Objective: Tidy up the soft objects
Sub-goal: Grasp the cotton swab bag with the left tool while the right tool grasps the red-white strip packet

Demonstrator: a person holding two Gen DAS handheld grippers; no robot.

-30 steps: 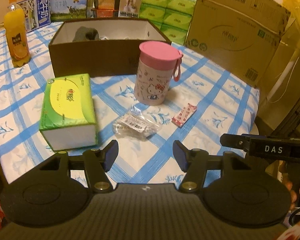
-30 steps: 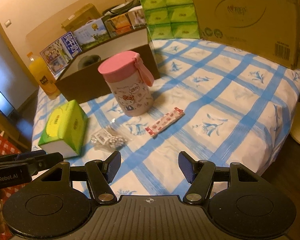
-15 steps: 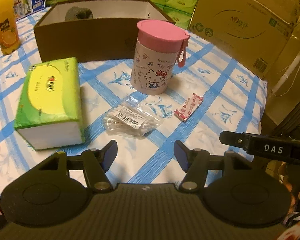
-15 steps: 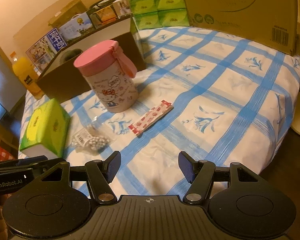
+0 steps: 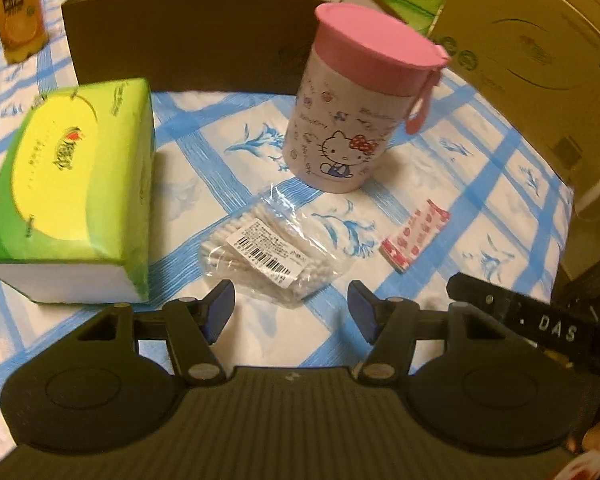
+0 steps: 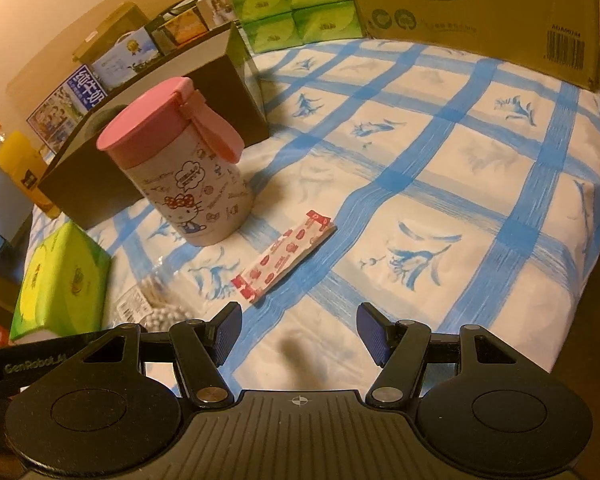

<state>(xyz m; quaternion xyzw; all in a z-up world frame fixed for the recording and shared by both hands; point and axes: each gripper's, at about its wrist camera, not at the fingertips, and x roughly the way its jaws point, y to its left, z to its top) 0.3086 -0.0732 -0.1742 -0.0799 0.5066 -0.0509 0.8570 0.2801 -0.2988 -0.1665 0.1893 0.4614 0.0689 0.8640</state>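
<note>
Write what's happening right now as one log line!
left gripper: open, above cotton swab bag | right gripper: open, near red-and-white packet | nothing held

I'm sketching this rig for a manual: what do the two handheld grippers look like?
Both match: the left gripper and the right gripper are matte black with a ribbed centre deck, two round discs, linkage arms on silver pivot pins, and dark blue ribbed fingertips. White lettering shows on their sides: DAS on one, GenRobot on the other. No cables or sleeves are visible.

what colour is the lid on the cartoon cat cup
Pink; the lid shows best in the left wrist view.
</note>
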